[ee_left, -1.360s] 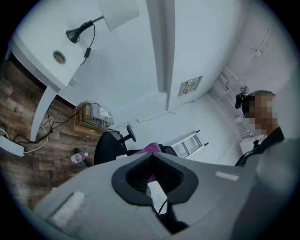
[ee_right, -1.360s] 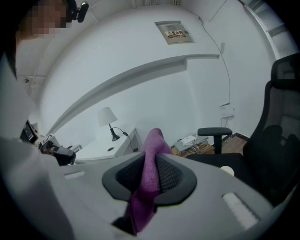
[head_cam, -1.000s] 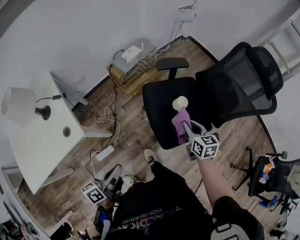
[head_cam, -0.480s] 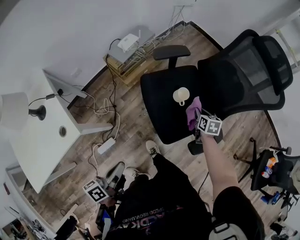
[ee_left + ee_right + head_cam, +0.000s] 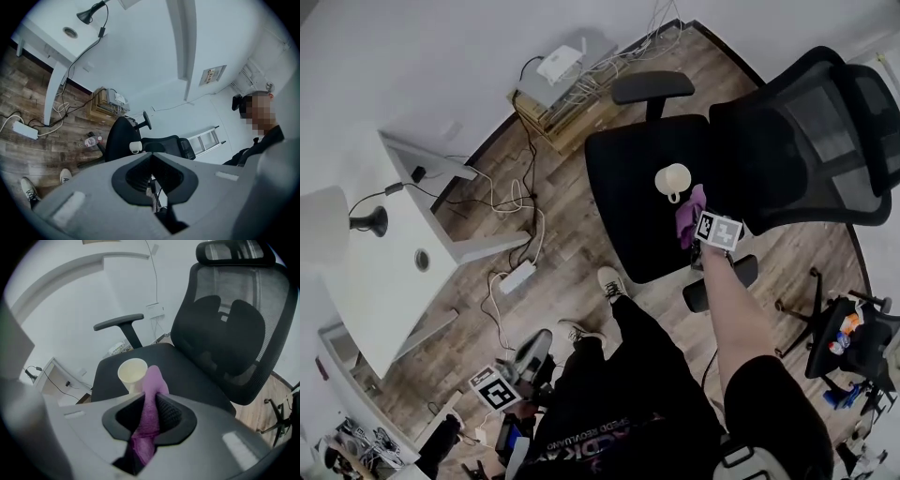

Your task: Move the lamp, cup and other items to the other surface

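Observation:
My right gripper (image 5: 699, 225) (image 5: 151, 398) is shut on a purple cloth (image 5: 686, 210) (image 5: 153, 380), which sticks out past the jaw tips. It hangs low over the black office chair's seat (image 5: 628, 178) (image 5: 192, 373). A cream cup (image 5: 672, 178) (image 5: 132, 373) stands upright on that seat, just beyond the cloth. The lamp (image 5: 326, 225) with its white shade and black base rests on the white desk (image 5: 389, 277) at far left. My left gripper (image 5: 521, 366) (image 5: 151, 157) is low beside my legs, jaws shut with nothing in them, pointing toward the chair (image 5: 119, 138) and cup (image 5: 135, 147).
A wooden crate with a router and tangled cables (image 5: 562, 89) stands by the wall. A power strip (image 5: 518, 277) and cords lie on the wood floor by the desk. A second chair with items (image 5: 851, 345) is at right. A ladder (image 5: 202, 139) leans beyond the chair.
My right gripper has come down with the purple cloth toward the seat, close to the cup. The left gripper has barely shifted.

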Action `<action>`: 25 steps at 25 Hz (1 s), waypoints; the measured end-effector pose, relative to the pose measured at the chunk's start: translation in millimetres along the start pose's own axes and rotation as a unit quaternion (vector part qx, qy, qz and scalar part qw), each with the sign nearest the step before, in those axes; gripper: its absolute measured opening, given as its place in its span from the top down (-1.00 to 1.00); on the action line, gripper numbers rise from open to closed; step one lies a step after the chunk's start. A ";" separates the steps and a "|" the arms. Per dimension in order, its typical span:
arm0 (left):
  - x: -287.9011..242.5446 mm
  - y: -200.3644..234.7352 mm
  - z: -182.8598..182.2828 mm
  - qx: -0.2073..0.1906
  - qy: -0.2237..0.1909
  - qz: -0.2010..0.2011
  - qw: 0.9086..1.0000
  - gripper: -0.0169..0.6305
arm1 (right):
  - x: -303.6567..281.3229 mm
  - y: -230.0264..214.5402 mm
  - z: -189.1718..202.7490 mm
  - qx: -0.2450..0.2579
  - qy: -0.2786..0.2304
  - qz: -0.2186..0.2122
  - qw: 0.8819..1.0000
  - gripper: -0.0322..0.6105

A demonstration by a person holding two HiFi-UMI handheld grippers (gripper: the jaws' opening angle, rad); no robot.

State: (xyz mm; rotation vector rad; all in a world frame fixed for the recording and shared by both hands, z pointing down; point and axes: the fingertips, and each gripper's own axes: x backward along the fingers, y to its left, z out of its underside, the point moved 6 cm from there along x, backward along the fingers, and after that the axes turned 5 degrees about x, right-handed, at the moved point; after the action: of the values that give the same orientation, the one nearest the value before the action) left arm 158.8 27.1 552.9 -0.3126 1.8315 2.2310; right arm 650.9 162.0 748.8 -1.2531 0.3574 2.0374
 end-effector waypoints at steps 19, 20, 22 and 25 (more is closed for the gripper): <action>2.5 17.3 33.5 0.031 0.019 -0.042 0.998 0.95 | -53.8 -14.4 32.6 0.011 0.068 0.025 0.997 0.68; 5.5 18.1 35.2 0.034 0.017 -0.045 0.998 0.95 | -55.1 -15.1 34.2 0.011 0.070 0.027 0.997 0.67; 11.9 20.5 38.3 0.039 0.010 -0.050 0.998 0.95 | -58.6 -16.9 36.9 0.007 0.074 0.030 0.997 0.65; 22.7 28.1 41.4 0.049 -0.004 -0.053 0.997 0.95 | -62.8 -14.7 39.2 -0.007 0.076 0.035 0.997 0.48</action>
State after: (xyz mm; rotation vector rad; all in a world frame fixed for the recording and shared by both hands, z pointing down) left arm 127.8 63.5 580.0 -0.3722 1.8671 2.0612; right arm 652.6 167.8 824.0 -1.4255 0.4651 2.0108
